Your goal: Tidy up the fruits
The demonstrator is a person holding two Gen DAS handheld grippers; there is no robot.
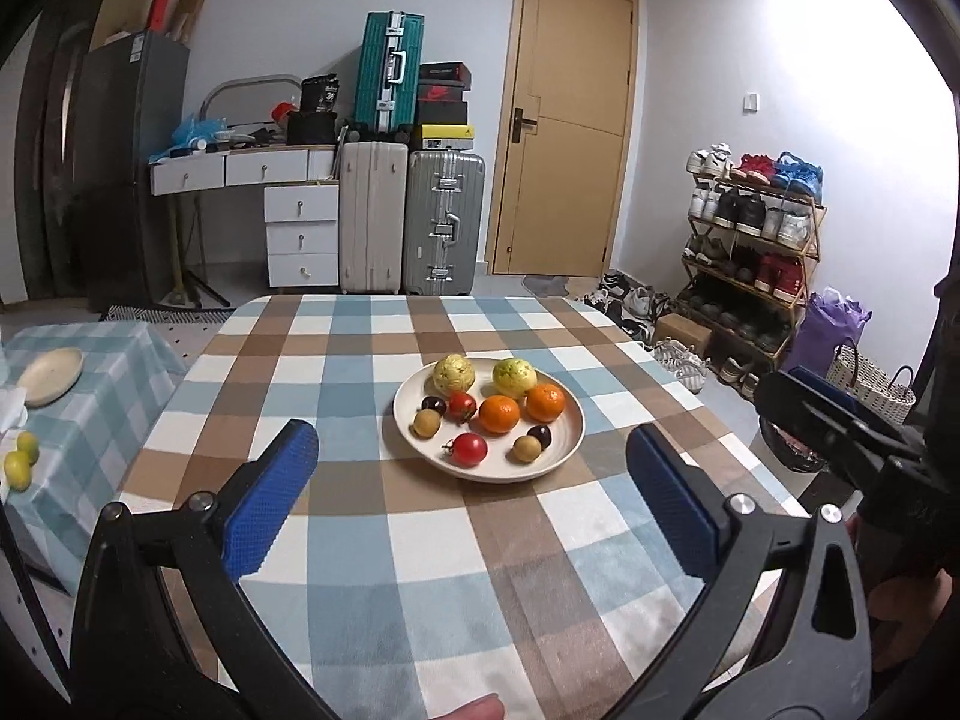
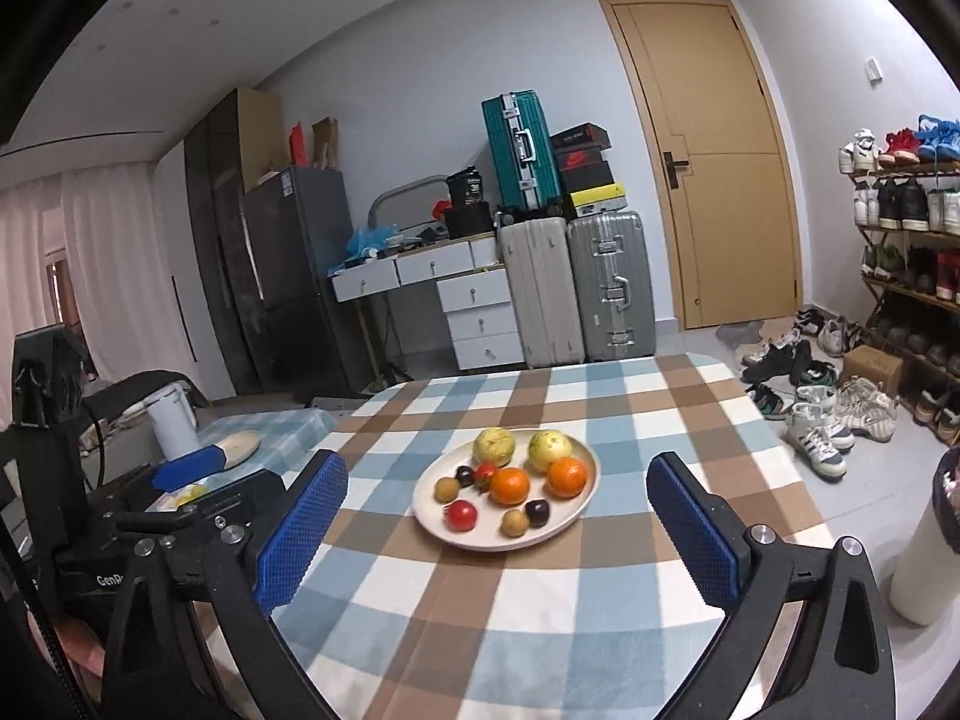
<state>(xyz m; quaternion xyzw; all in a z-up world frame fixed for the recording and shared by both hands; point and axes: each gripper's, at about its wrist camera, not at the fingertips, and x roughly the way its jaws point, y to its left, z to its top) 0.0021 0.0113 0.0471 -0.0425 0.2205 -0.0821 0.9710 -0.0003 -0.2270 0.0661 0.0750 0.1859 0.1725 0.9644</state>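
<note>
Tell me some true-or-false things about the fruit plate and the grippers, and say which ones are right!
1. Two oranges sit on the plate. True.
2. The left gripper is shut on a tomato. False: it is open and empty, above the checked tablecloth.
3. Two red tomatoes lie on the plate. True.
4. The right gripper is holding an orange. False: it is open and holds nothing.
5. The plate stands on the floor. False: it stands on the checked tablecloth.
6. Another plate, with nothing on it, lies on the smaller table to the left. True.
</note>
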